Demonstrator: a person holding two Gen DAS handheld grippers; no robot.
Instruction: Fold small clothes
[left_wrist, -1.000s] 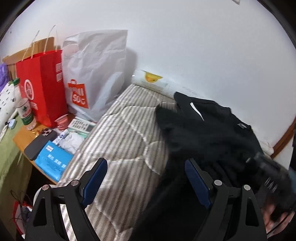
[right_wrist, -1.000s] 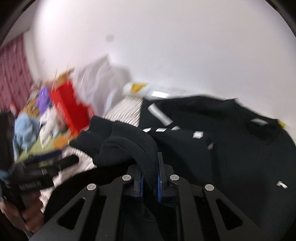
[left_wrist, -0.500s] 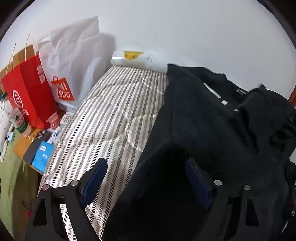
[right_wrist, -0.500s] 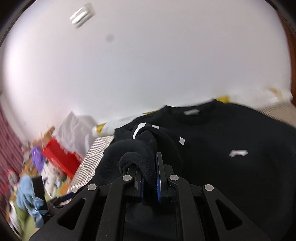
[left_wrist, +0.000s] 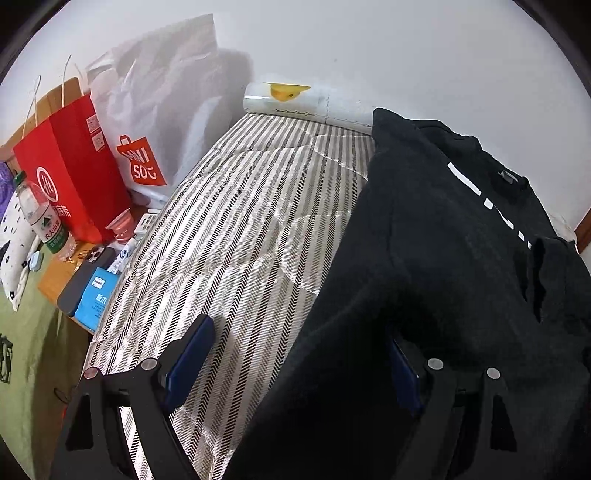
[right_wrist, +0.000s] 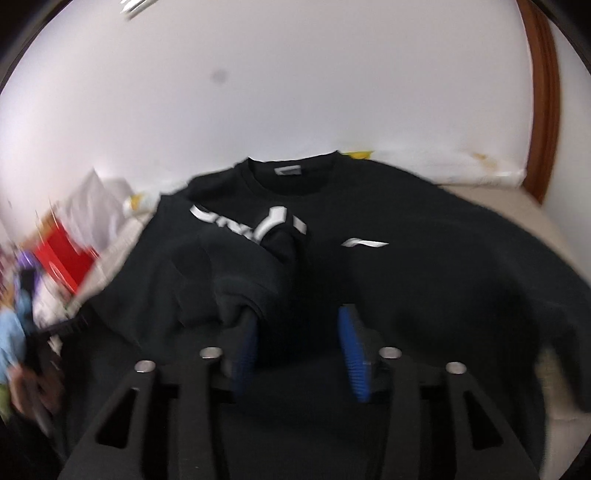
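A black sweatshirt (left_wrist: 443, 258) with white chest print lies front up on the striped mattress (left_wrist: 240, 229). My left gripper (left_wrist: 299, 332) stands open over the sweatshirt's left edge; the cloth covers the tip of its right finger, and nothing is pinched. In the blurred right wrist view the sweatshirt (right_wrist: 424, 266) fills the middle. Its left sleeve (right_wrist: 236, 280) lies folded across the chest. My right gripper (right_wrist: 295, 317) is opening. The sleeve's cuff drapes over the left finger, and the pads no longer press on it.
Left of the bed stand a red paper bag (left_wrist: 70, 173) and a white plastic bag (left_wrist: 159, 110). Beside them are a water bottle (left_wrist: 42, 218), a phone (left_wrist: 83, 280) and a blue pack (left_wrist: 96, 293). A roll with a yellow duck (left_wrist: 288, 98) lies against the white wall.
My right gripper carried the sleeve rightward over the sweatshirt's chest, then its jaws parted and let the cuff go. My left gripper sank a little toward the bed, still open.
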